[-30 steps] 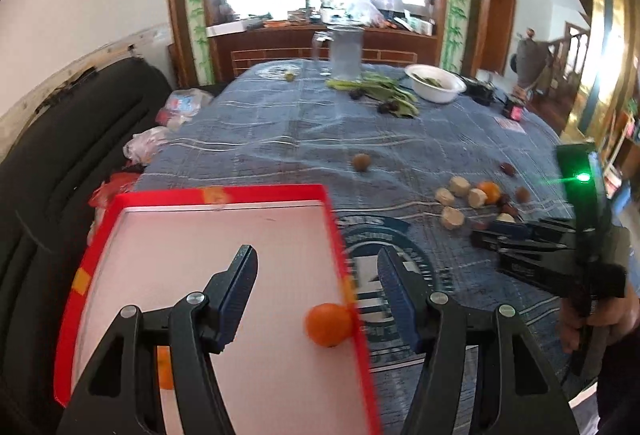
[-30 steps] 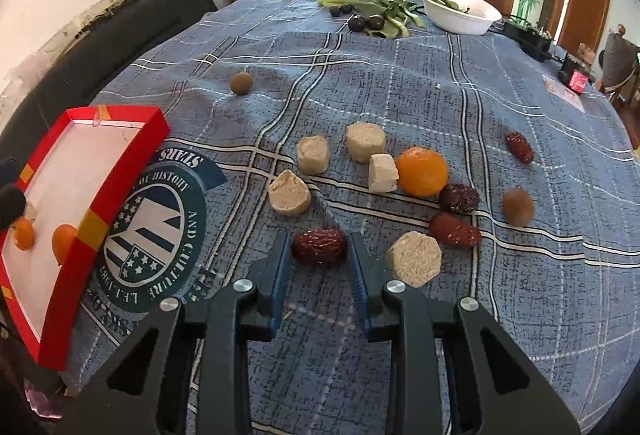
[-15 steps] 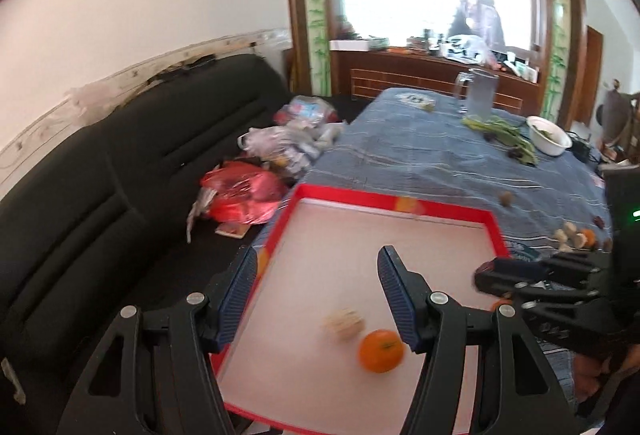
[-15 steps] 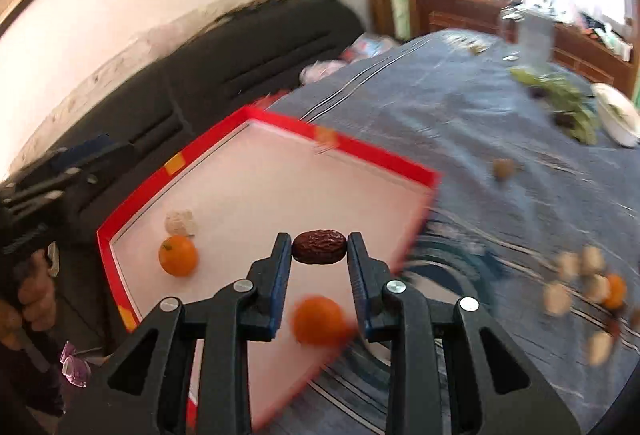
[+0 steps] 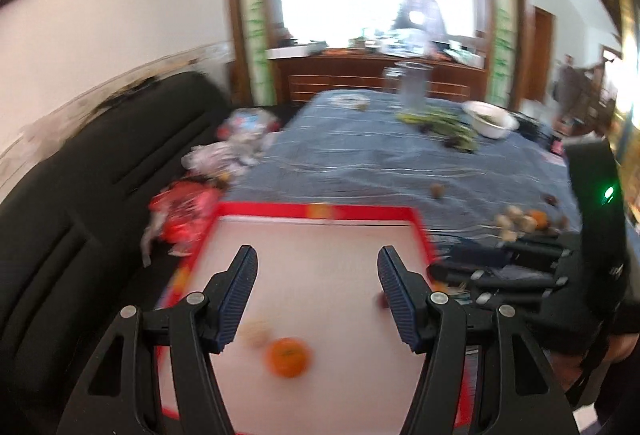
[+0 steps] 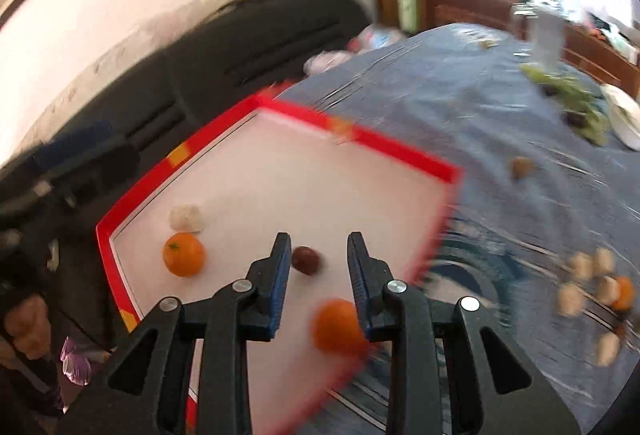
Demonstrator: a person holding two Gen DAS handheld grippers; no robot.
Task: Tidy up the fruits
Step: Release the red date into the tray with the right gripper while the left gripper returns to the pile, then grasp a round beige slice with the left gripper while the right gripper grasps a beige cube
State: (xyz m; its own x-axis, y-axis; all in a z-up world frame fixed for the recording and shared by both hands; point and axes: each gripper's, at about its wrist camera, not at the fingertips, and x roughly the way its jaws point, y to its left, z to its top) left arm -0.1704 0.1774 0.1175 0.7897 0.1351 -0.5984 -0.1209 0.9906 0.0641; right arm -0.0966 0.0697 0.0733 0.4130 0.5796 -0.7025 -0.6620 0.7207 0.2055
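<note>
The right gripper [image 6: 316, 275] hangs over the red-rimmed tray [image 6: 404, 149], its blue-padded jaws spread apart with nothing between them. Just beyond the left pad, lying on the tray's pale floor, is a red date [image 6: 305, 260]: small, oval, dark reddish brown, with a dull wrinkled skin. It touches neither pad. To its left sits an orange [image 6: 184, 254], round and bright, with a small green stem mark on top, and behind that a pale cream chunk [image 6: 187, 219] with a rough, lumpy face. A second orange [image 6: 338, 327] lies near the tray's close edge, partly hidden behind the right pad and smeared by motion blur, so its exact outline is hard to judge.

The left gripper [image 5: 316, 299] also hovers above the tray [image 5: 320, 211], jaws wide and holding nothing. In its view one orange [image 5: 289, 357] rests on the floor below the pads, with a blurred pale piece [image 5: 256, 333] just left of it, probably the cream chunk. A dark red smudge at the right pad's edge may be the date.

On the blue plaid tablecloth [image 6: 460, 107], well apart from the tray, a cluster of loose fruit pieces [image 6: 592, 283] remains: several cream lumps and one orange. A single brown fruit [image 6: 522, 167] lies alone nearer the tray. Farther back stand a white bowl [image 5: 489, 113], some greens [image 5: 444, 123] and a clear pitcher [image 5: 412, 87]. A black sofa [image 5: 80, 195] runs along the wall.
</note>
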